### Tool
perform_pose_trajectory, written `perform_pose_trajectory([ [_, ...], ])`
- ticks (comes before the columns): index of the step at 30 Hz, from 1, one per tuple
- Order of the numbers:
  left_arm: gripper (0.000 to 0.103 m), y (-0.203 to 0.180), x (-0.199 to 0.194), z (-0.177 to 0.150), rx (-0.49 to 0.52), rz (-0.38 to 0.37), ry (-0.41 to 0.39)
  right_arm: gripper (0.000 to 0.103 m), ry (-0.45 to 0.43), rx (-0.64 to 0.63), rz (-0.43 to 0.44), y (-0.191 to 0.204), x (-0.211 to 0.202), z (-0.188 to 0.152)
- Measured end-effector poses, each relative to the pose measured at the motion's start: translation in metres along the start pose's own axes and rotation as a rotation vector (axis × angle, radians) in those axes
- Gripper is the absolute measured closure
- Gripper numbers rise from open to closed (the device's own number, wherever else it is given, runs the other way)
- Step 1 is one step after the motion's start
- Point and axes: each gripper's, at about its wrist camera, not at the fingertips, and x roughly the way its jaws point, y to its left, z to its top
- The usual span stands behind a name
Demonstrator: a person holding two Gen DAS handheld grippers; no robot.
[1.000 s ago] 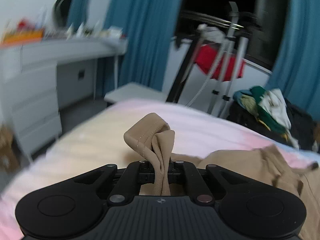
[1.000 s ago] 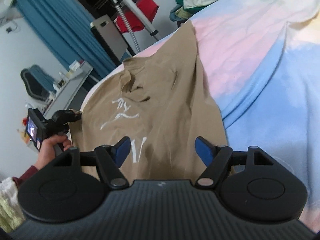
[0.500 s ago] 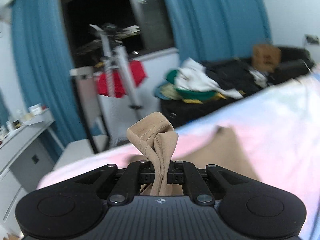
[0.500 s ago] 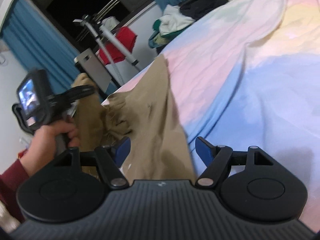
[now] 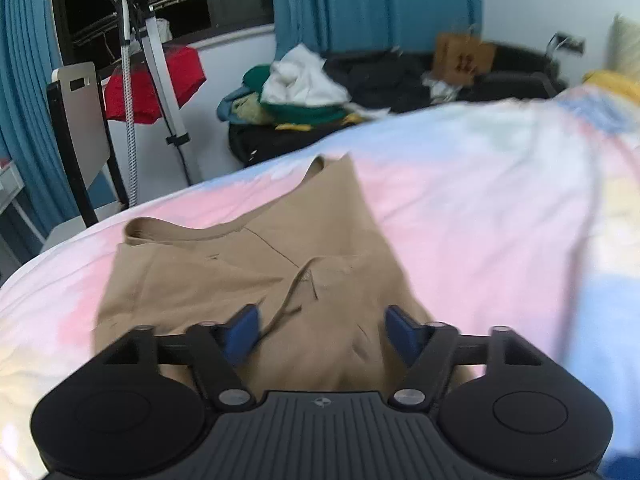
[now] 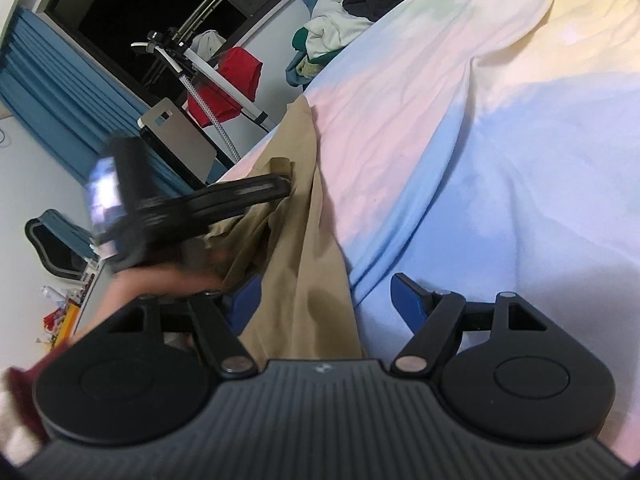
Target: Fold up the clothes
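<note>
Shirt (image 5: 280, 264) beneath spread left claw (image 5: 322, 326)

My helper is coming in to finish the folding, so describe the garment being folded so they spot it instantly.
Find the bed with the pastel bedsheet. The tan shirt lies on it, partly folded. It is the only tan garment, apart from the clothes pile behind.

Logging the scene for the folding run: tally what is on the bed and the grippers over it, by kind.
Tan garment: 1
Pastel bedsheet: 1
Grippers: 2, left gripper and right gripper, both open
Total: 4
</note>
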Motion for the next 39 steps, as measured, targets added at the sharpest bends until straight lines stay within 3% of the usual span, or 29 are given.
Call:
perform_pose_trajectory([
  [5, 0.020, 0.042, -0.101, -0.043, -0.115, -0.125, 0.008, 0.029, -0.031, -0.030, -0.003, 0.005, -0.009, 0.001],
  [10, 0.017, 0.099, -0.186, -0.145, -0.405, -0.208, 0.115, 0.029, -0.054, -0.083, -0.014, 0.013, -0.022, -0.002],
  [15, 0.019, 0.129, -0.221, -0.215, -0.533, -0.182, 0.195, 0.029, -0.009, -0.114, 0.005, 0.024, -0.038, -0.010],
  [17, 0.024, 0.137, -0.230, -0.238, -0.565, -0.169, 0.224, 0.029, 0.027, -0.101, 0.027, 0.025, -0.052, -0.016],
  [21, 0.028, 0.132, -0.227, -0.240, -0.521, -0.215, 0.270, 0.029, 0.046, -0.108, 0.085, 0.029, -0.091, -0.030],
  [25, 0.031, 0.126, -0.227, -0.240, -0.464, -0.251, 0.309, 0.029, 0.094, -0.182, 0.066, 0.036, -0.120, -0.052],
  [27, 0.039, 0.123, -0.230, -0.240, -0.438, -0.259, 0.322, 0.029, 0.116, -0.195, 0.036, 0.035, -0.126, -0.066],
  [29, 0.058, 0.121, -0.232, -0.241, -0.411, -0.266, 0.336, 0.029, 0.134, -0.197, 0.011, 0.036, -0.127, -0.074],
  [31, 0.062, 0.118, -0.234, -0.241, -0.385, -0.273, 0.350, 0.029, 0.134, -0.202, 0.002, 0.038, -0.126, -0.075],
  [36, 0.062, 0.111, -0.241, -0.243, -0.322, -0.284, 0.384, 0.029, 0.161, -0.160, -0.014, 0.032, -0.114, -0.073],
  [39, 0.086, 0.095, -0.248, -0.249, -0.265, -0.250, 0.404, 0.029, 0.162, -0.144, -0.005, 0.028, -0.114, -0.072],
])
